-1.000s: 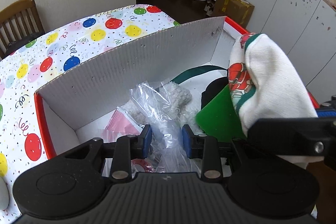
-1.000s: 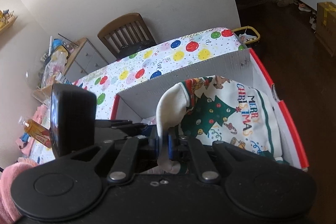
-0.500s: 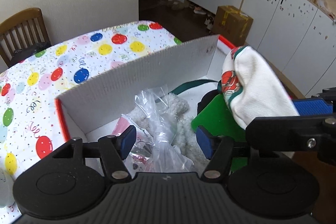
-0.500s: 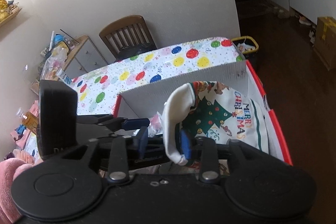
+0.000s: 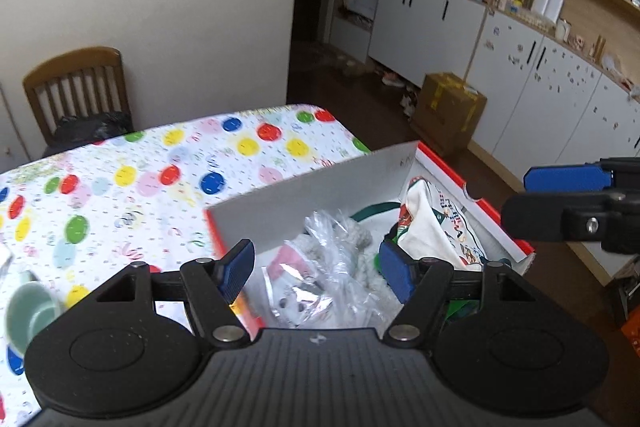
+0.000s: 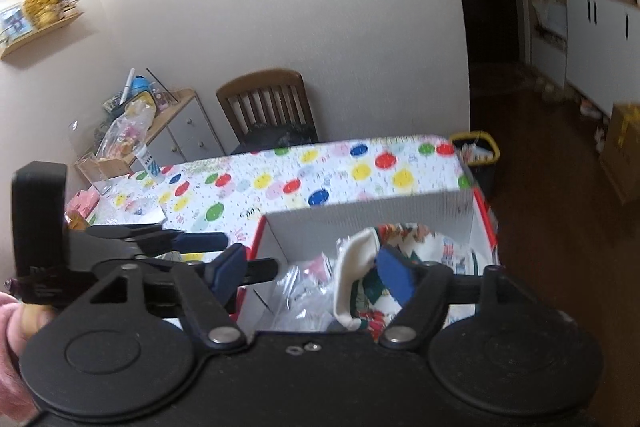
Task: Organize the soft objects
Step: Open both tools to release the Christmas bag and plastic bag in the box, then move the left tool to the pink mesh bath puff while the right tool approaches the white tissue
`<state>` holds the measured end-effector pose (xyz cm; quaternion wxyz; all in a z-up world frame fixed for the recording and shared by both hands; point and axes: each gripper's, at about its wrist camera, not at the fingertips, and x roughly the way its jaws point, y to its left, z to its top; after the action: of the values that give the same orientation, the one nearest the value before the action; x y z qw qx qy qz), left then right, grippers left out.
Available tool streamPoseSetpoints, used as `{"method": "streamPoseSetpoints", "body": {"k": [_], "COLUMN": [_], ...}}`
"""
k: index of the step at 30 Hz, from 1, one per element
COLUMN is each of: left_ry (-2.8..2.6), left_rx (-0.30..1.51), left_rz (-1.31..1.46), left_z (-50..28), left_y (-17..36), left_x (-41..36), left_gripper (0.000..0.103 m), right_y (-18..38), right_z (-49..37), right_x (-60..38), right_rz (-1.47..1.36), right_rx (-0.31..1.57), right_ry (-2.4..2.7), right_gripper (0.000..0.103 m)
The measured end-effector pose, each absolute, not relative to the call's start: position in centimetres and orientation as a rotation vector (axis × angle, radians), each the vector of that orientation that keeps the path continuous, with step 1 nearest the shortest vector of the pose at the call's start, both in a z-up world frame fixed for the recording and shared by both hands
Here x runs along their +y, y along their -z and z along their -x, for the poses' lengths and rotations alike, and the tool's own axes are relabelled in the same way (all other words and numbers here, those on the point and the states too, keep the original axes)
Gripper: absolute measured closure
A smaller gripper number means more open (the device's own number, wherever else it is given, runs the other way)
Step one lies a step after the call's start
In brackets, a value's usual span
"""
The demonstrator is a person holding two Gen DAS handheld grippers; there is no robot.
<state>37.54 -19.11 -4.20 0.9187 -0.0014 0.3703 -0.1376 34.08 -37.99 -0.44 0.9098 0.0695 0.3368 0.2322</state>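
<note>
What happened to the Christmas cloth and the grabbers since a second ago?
Both grippers let go. The right gripper, opening, released the Christmas cloth, which dropped into the box. The left gripper, also opening, let go of the clear plastic bag. Both grippers pulled up and away. The box, the fluffy toy and the spotted tablecloth stayed put.

Christmas cloth (image 5: 438,227) in box: printed lettering, blurred, not readable. No other legible text.
</note>
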Motion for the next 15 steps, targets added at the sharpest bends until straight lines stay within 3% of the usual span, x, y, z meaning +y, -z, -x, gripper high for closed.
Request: {"method": "streamPoseSetpoints", "body": {"k": [5,15], "left_ry": [0.261,0.19], "left_rx": [0.725,0.672], "left_rz": [0.052,0.114], "left_z": [-35.1,-31.1], "left_y": [2.3,0.4], "left_x": [-16.4,-9.6], "left_gripper": [0.027,0.022], "right_y": [-1.1,-2.5], "right_z": [-33.0,-31.6], "right_x": [-36.6,-31.2], "right_rz": [-0.119,-0.095], "right_rx": [0.659,0.635], "right_ry": [-0.516,-0.597], "right_gripper": [0.024,0.014]}}
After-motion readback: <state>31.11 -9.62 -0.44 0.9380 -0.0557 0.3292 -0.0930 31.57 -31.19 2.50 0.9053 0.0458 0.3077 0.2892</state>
